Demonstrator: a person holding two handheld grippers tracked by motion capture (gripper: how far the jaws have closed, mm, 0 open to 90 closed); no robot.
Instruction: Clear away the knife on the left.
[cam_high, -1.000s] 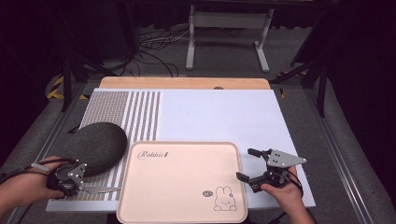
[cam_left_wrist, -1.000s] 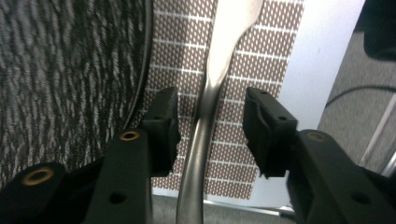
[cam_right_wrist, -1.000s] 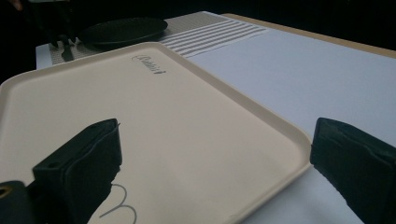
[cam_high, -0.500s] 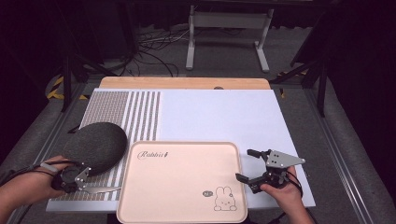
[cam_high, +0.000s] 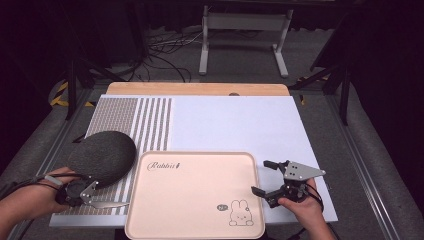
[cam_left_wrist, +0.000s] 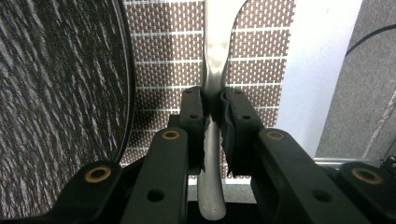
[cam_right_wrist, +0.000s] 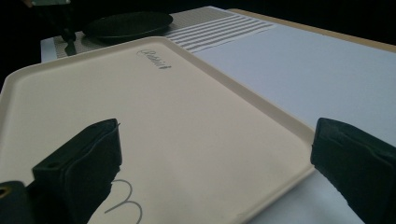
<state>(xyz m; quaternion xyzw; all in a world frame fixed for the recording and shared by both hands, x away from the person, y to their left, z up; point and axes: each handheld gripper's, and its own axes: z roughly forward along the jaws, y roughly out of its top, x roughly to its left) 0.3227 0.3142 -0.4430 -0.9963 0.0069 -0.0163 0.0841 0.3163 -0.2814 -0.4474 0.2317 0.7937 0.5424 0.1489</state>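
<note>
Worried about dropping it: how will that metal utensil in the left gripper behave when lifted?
The utensil looks like smooth, rigid metal, so probably stiff but slippery. The left gripper pinches its thin handle, so its far end may pivot or sag.

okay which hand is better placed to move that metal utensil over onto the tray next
Left. The left gripper is already clamped on the utensil beside the tray; the right gripper stands open at the tray's far edge.
</note>
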